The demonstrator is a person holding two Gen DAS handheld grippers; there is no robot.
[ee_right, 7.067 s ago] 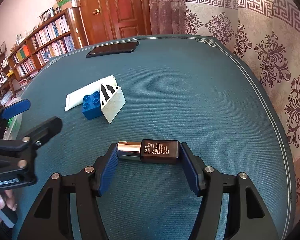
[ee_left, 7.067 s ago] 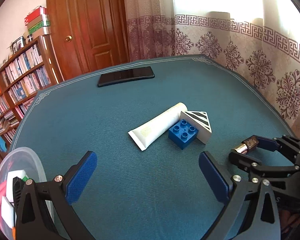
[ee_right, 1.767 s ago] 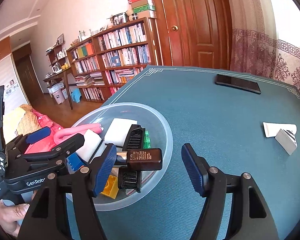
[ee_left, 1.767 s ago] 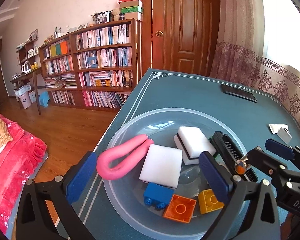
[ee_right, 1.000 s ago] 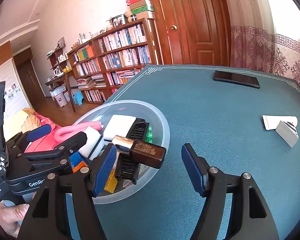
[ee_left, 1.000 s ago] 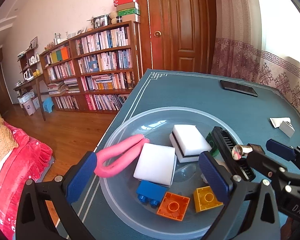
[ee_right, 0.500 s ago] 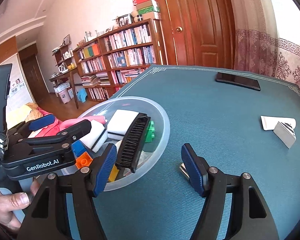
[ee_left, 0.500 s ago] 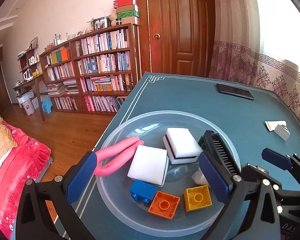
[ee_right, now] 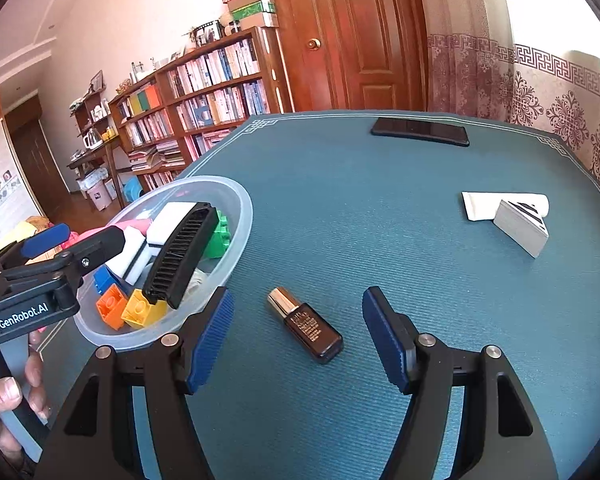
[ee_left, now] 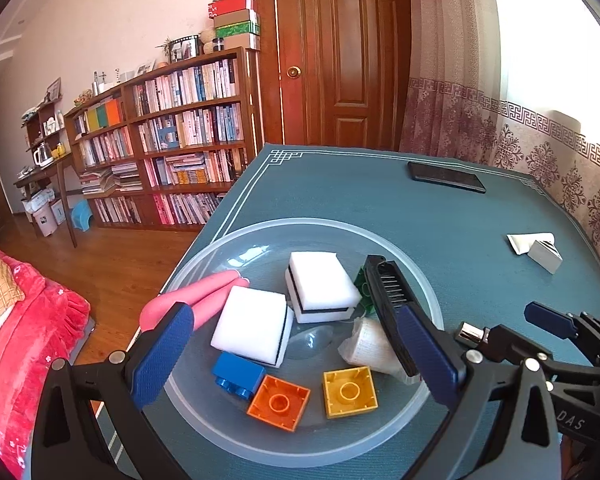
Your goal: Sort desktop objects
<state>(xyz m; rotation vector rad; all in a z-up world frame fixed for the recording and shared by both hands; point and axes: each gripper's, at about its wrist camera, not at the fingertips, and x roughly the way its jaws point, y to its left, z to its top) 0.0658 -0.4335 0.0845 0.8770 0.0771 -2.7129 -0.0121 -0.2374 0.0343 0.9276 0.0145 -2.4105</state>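
The small brown bottle [ee_right: 306, 325] lay on the desk [ee_right: 380, 220] just outside the clear bowl [ee_right: 236, 236], between the wide-open, empty jaws of the right gripper [ee_right: 298, 336], its long axis diagonal, gold cap pointing away; the left gripper [ee_left: 296, 354] was likewise open and empty over the bowl.

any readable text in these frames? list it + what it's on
"GenRobot.AI": side of the left tool, right wrist view.
"DAS": body of the right tool, left wrist view; cut off.
Brown bottle: gold label print, too small to read.
Book spines on the bookshelf: too small.
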